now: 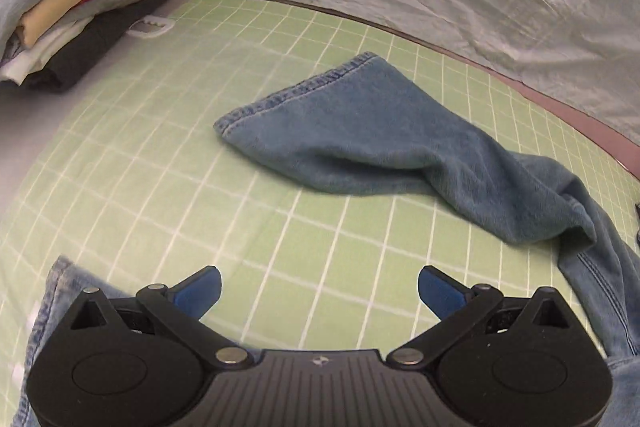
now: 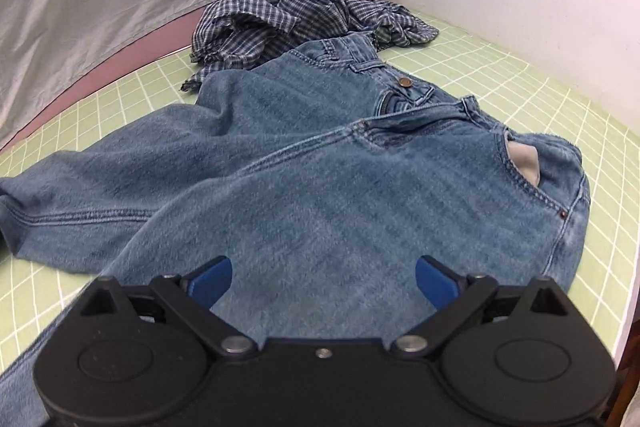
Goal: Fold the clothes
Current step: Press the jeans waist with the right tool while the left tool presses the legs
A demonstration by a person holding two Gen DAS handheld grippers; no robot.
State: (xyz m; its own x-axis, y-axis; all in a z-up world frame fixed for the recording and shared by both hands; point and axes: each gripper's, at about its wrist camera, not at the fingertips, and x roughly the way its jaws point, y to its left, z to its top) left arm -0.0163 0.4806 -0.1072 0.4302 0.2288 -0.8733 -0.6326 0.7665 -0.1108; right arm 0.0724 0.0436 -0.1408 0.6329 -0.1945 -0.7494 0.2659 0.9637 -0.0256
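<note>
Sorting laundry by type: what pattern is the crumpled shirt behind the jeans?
Blue-and-white plaid shirt, clearest in the right wrist view.

A green worktop (image 1: 140,187) with a white grid carries everything. Blue jeans (image 2: 320,195) lie spread on it, directly under and ahead of the right tool (image 2: 323,279), one leg (image 1: 360,143) stretching ahead of the left tool (image 1: 320,287). A crumpled plaid shirt (image 2: 288,19) lies beyond the waistband. Folded clothes (image 1: 80,15) are stacked far ahead-left of the left tool.

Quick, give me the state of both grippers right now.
Left gripper: open, holding nothing, over the green grid mat.
Right gripper: open, holding nothing, over the jeans.
</note>
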